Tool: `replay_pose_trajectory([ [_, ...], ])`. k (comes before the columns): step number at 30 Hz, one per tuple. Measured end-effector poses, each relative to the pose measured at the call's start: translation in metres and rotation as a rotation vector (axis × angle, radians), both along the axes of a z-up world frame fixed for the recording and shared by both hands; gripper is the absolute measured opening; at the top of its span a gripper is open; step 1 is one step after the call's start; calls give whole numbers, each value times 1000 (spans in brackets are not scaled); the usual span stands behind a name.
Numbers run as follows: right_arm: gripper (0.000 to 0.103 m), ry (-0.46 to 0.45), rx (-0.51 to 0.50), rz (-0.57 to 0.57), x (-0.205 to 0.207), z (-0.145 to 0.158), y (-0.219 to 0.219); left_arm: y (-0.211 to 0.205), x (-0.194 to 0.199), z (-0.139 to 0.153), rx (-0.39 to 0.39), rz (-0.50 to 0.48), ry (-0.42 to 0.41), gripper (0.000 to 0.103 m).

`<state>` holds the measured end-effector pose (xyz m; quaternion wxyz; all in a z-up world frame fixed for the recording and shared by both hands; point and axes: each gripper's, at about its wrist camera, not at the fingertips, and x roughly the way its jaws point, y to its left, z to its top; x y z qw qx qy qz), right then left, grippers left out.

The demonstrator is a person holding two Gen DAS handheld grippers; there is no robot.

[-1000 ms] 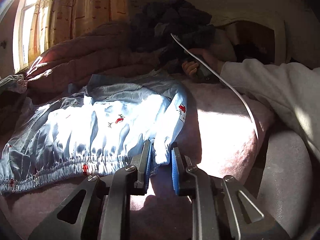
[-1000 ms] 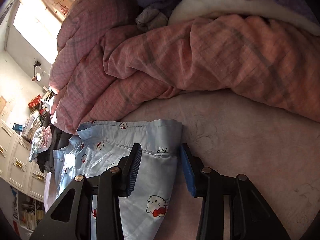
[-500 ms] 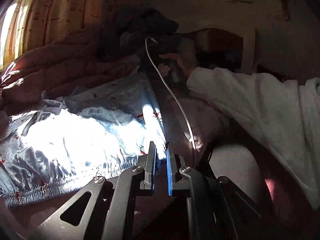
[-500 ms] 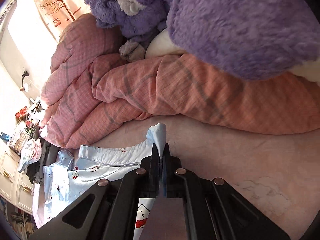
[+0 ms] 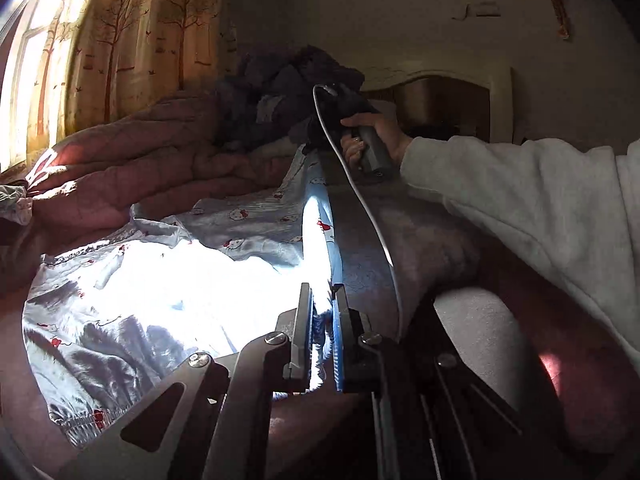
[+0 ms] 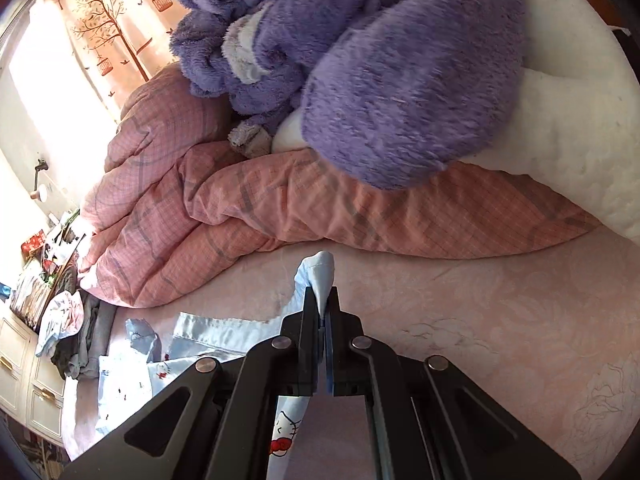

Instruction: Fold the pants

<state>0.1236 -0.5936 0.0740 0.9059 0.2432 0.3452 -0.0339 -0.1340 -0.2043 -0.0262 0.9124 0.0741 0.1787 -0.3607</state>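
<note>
While each hand-held gripper (image 5: 322, 304) (image 6: 323, 300) pinches the pants (image 5: 160, 280), cloth hangs between.

I see a pink bed sheet (image 6: 460, 300) with a faint embossed floral pattern covering the bed. A pink checked quilt (image 6: 248, 216) lies bunched along its far side; in the left wrist view the same quilt (image 5: 160, 148) sits in shadow below the window. A purple plush blanket (image 6: 392, 80) is heaped on top of the quilt and a white pillow (image 6: 568, 120). A curtain (image 5: 132, 40) printed with trees hangs beside the bright window (image 5: 36, 60). I note a wooden headboard (image 5: 452, 100) against the wall. At the left edge, a white cabinet (image 6: 16, 376) carries piled clothes (image 6: 68, 328).
</note>
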Motion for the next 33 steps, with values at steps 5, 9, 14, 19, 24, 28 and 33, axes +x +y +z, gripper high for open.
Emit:
replay_pose_trajectory([
  [5,2,-109,-33,118,23,49,72,48,4,7,-35,142,-23,7],
  [9,2,-164,-48,205,45,77,141,75,2,1,-36,213,-30,7],
  [14,2,-205,-44,316,70,94,241,107,13,-9,-21,286,-17,7],
  [19,2,-209,9,426,87,90,335,137,15,-23,-17,359,27,7],
  [24,2,-175,34,533,100,73,420,168,20,-46,-37,399,82,7],
  [28,2,-127,13,595,113,52,476,175,22,-57,-49,389,112,7],
  [33,2,-44,14,613,130,11,510,177,26,-62,-72,376,155,7],
])
